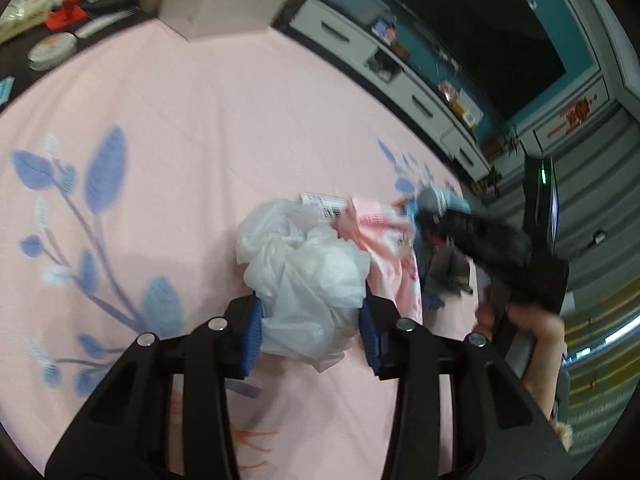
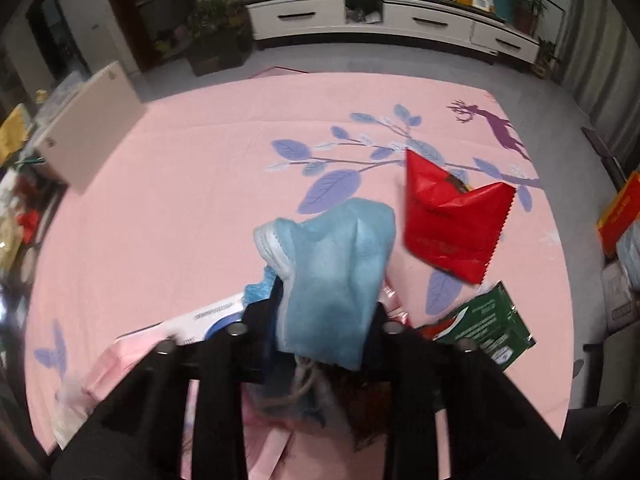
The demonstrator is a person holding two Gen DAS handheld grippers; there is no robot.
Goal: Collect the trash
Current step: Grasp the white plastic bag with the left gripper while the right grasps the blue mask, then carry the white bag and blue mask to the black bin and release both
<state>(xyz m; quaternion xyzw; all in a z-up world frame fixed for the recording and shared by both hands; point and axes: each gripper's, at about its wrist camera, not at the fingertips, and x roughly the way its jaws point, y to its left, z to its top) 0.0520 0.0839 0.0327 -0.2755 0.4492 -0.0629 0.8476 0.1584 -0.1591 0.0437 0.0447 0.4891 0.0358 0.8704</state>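
Gripping from both sides, we have the left gripper [image 1: 311,330] closed down on a crumpled white plastic bag [image 1: 304,276], its blue pads [image 1: 251,334] pressing into the plastic. The right gripper [image 2: 324,322] is clamped on a light blue face mask [image 2: 334,276], which stands up between the narrowed jaws.

Both hang over a pink cloth [image 2: 192,184] printed with blue leaves that covers the surface. Trash is heaped toward the cloth's near edge: pink paper [image 1: 394,256] just beside the white bag, and a green packet [image 2: 490,326] near the mask. A red wrapper [image 2: 448,220] lies farther out, toward the right edge, apart from the heap.

The cloth's middle and far half lie bare up to its far edge. A beige box [image 2: 92,136] sits at the left edge, and grey floor [image 2: 400,64] separates the far edge from a white cabinet [image 2: 384,20].
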